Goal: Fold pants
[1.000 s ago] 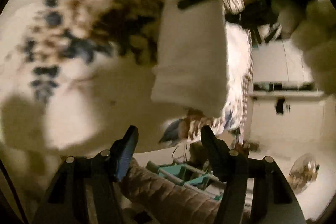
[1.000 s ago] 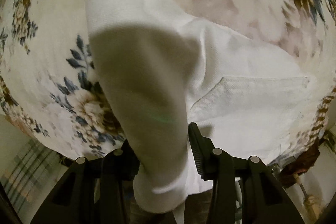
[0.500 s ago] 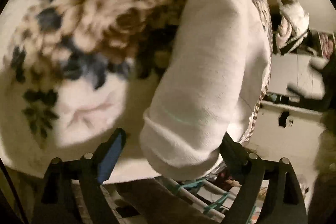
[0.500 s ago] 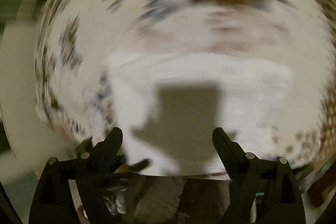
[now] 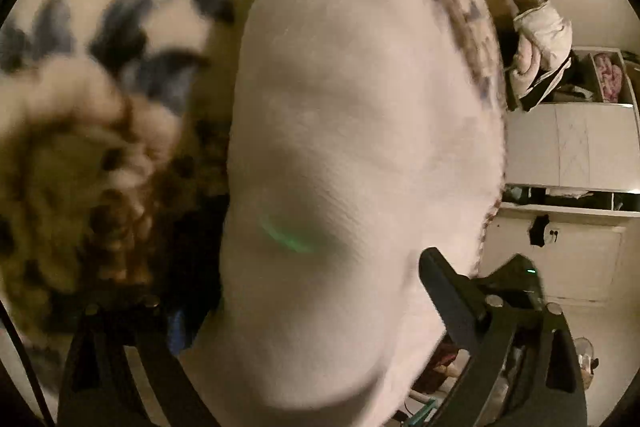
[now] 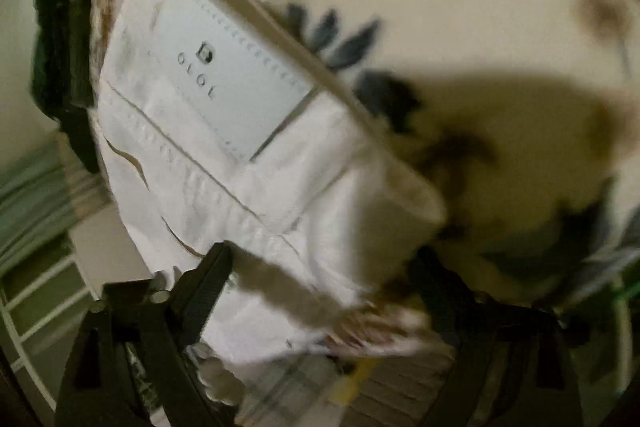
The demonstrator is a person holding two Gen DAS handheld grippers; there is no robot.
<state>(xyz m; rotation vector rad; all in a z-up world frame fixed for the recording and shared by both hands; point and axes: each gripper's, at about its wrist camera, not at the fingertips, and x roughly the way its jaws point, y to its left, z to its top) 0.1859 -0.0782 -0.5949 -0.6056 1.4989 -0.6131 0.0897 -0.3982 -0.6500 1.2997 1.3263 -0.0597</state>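
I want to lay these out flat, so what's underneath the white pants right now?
The white pants lie on a cream blanket with blue and brown flowers. Whatever sits directly beneath the pants is covered.

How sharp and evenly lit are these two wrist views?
Left wrist: floral bedspread badly motion-smeared, pants soft, a green glint on them. Right wrist: label on the pants fairly legible, lower edge blurred, a dark shadow across the bedspread.

You're in a home bedroom: a floral blanket [image 5: 100,75] covers the bed, beside white cabinets [image 5: 568,147] piled with laundry [image 5: 540,43].
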